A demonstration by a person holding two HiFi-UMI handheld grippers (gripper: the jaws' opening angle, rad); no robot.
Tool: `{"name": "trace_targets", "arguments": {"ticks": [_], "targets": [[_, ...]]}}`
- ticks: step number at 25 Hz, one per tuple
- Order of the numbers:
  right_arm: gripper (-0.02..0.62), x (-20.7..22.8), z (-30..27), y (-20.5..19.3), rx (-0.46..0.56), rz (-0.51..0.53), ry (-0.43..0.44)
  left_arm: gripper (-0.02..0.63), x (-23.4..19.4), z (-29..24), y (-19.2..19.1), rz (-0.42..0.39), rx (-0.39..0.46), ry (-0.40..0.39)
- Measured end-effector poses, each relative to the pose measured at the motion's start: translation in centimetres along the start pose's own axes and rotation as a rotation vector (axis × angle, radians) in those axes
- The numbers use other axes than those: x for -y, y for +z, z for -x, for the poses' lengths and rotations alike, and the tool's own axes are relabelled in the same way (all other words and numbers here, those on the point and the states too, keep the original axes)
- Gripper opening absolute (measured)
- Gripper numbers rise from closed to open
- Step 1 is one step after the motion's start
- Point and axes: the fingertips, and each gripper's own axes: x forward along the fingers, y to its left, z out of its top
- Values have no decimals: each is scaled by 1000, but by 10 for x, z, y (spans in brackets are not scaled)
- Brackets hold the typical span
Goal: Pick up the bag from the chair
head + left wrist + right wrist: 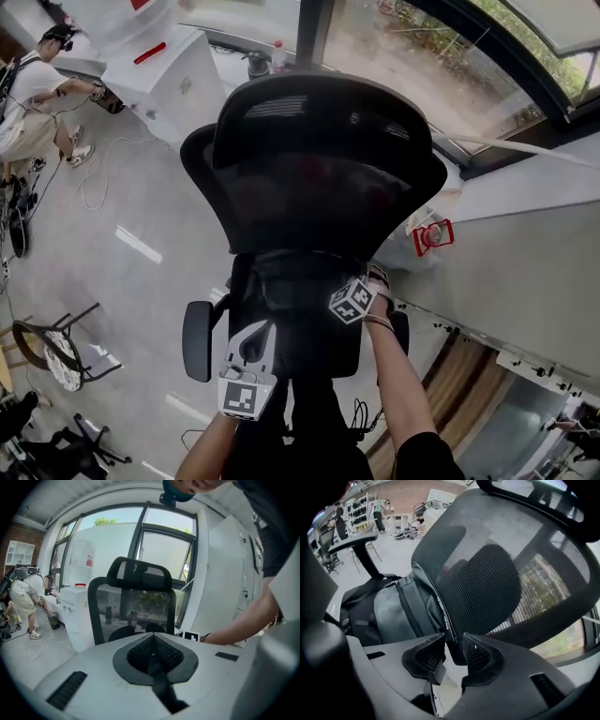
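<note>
We have not lifted the bag (pixel 389 609) yet. It sits on the chair (pixel 487 573) seat and leans on the mesh back. Our right gripper (pixel 452 654) is down at the bag with its jaws a little apart. The bag's strap (pixel 443 616) runs into the gap. The jaws do not seem to squeeze it, but that part is dark and hard to see. Our left gripper (pixel 153 654) is pressed together and holds nothing. Pinching and lifting are left to do.
</note>
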Motion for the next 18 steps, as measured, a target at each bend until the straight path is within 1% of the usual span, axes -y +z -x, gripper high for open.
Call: {"name": "trace_targets", "arguments": {"ticks": [3,4,5,7,8,11,15,18], "targets": [[109,0,-25,-7,-56,83,-15,-2,-6,-6,-12,18,-21,4],[127,0,-30,-9,-71,112,-27,-2,-8,-7,-16,20,-31,5],[124,1,-33,-10,-79,142,-45,-2,-9,-9,-19,23,-40,6],[87,3,-34,-11,-84,202,-78,-2,-11,-12,-24,35,-47,6],[87,2,-34,-10,-81,223,-86,-2,-13,-15,-26,39,-46,7],[110,-3,-31,-10,-62,227,-82,-2,-15,-20,-30,42,-45,9],[98,-12,-36,-22,-87,186,-50,-2,-16,-25,-30,42,-48,6],[97,-8,-40,-23,-95,187,-69,-2,-16,-26,-29,47,-46,6]]}}
